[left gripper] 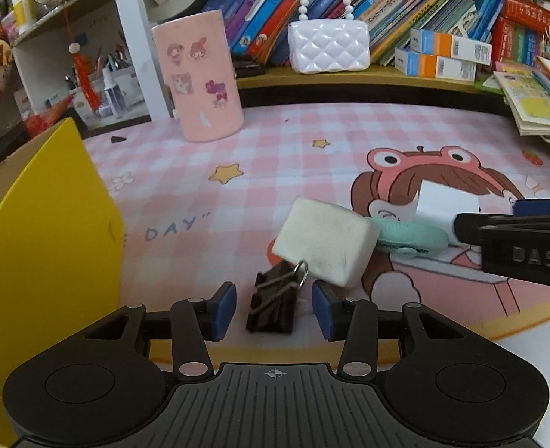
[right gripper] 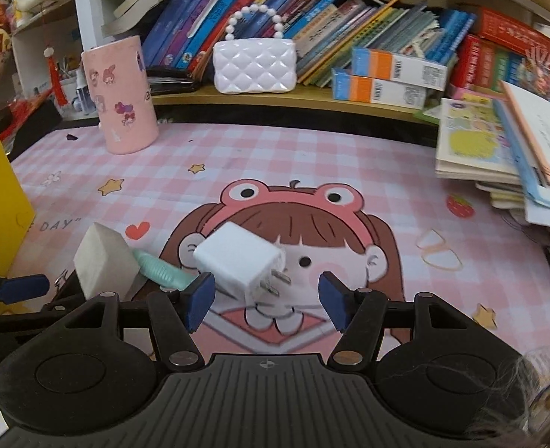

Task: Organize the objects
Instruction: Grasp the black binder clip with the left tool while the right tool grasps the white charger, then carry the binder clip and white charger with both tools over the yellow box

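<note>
On the pink checked cartoon desk mat, a black metal binder clip lies between the blue pads of the left gripper, whose jaws stand apart and clear of it. Just beyond rests a white rectangular eraser beside a mint-green plastic tool. The right gripper straddles a white plug-in charger block, its jaws half open and not pressing it.
</note>
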Motion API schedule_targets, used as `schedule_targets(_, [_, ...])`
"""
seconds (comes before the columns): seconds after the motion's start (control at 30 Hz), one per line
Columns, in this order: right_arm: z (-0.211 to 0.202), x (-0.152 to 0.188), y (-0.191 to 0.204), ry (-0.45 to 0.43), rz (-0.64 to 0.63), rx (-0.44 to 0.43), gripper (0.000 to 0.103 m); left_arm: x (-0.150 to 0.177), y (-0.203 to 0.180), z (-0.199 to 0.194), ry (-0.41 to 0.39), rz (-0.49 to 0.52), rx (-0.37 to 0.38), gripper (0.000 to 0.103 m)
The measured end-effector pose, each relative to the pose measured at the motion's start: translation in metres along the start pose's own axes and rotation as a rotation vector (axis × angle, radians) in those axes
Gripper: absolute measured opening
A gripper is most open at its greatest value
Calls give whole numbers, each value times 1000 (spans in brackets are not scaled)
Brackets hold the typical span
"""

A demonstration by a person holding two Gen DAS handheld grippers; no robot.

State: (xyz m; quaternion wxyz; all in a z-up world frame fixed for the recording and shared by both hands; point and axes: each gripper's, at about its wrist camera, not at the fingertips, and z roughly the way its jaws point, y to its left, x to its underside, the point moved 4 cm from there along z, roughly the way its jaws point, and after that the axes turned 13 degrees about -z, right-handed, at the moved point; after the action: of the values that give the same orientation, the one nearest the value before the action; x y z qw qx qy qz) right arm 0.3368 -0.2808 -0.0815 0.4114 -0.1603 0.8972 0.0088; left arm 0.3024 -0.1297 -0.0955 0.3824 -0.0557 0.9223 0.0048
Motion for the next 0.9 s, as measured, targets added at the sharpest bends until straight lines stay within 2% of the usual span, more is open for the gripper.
schedule_targets(0.17, [24,-8,1,10,-14,-67,64,-3,0,6,4,-19,41,37])
schedule_targets(0.23, [31,-10,4,16,-30,-79,65,-4,4,9,22,-46,65,28])
schedule_targets(0.43, [38,-9,8,21,-54,-78,62,-2,7,3,25,-53,80,25])
schedule_targets(0.53, [25,-6,3,9,-11,-52,61,-4,11,-12,8,-83,101,25])
schedule_targets(0.7, [-6,4,1,9,50,-66,61,-5,19,-40,-18,-109,149,25])
schedule_targets(0.9, [-48,26,17,39,75,-59,62,12,28,-73,-12,-109,209,25])
